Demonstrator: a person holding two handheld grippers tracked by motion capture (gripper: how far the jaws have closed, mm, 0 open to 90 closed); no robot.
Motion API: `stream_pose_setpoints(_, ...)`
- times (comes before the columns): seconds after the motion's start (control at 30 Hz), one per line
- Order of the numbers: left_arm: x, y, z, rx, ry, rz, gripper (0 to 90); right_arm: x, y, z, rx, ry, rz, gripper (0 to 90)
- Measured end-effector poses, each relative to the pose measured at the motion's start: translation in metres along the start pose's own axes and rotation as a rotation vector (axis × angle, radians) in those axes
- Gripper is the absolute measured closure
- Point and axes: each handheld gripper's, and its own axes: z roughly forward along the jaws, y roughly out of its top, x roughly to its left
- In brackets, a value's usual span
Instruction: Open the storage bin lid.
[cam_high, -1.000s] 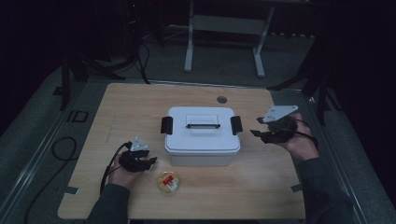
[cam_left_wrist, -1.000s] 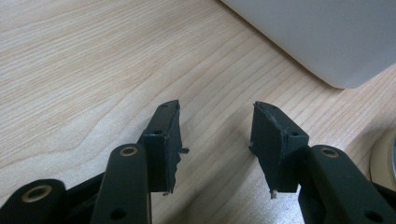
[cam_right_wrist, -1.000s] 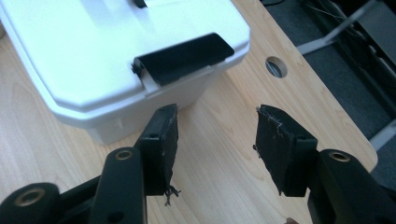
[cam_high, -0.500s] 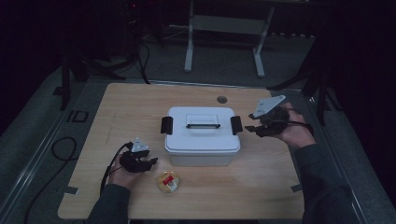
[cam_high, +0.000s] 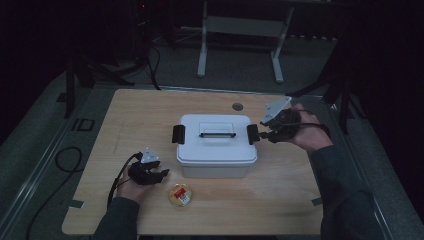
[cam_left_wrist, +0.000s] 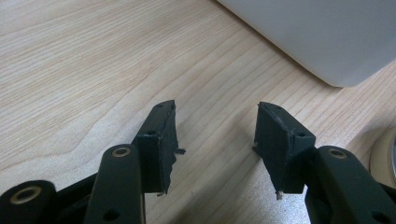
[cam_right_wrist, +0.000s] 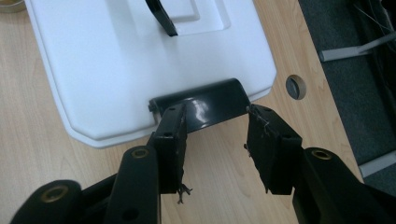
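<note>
Closing R gripper (cam_right_wrist: 215, 116) on box's (cam_high: 216, 145) right latch (cam_right_wrist: 201, 105), jaws straddling it w/o clamping yet; box mid-table, lid on, both latches unopened; L gripper (cam_left_wrist: 215, 135) half-open, empty, left of box.

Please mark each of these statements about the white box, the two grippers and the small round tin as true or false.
1. The white box has its lid on. True.
2. The right gripper is at the black side latch of the box. True.
3. The left gripper holds the small round tin. False: its jaws are open over bare wood, and the tin lies beside it on the table.
4. The tin sits on top of the box. False: it is on the table in front of the box.
</note>
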Motion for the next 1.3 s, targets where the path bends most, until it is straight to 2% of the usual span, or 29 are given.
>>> stream_pose_setpoints(0.33, 0.000, 0.000, 0.000, 0.000, -0.003, -0.002, 48.0, -0.001, 0.016, 0.000, 0.018, 0.005, -0.036, 55.4)
stream_pose_setpoints(0.8, -0.001, 0.000, 0.000, 0.001, 0.003, 0.006, 47.9, -0.002, 0.036, 0.007, 0.052, 0.036, -0.080, 53.2)
stream_pose_setpoints(1.3, -0.001, 0.000, 0.000, 0.001, 0.004, 0.009, 47.6, 0.004, 0.054, 0.012, 0.064, 0.058, -0.128, 53.9)
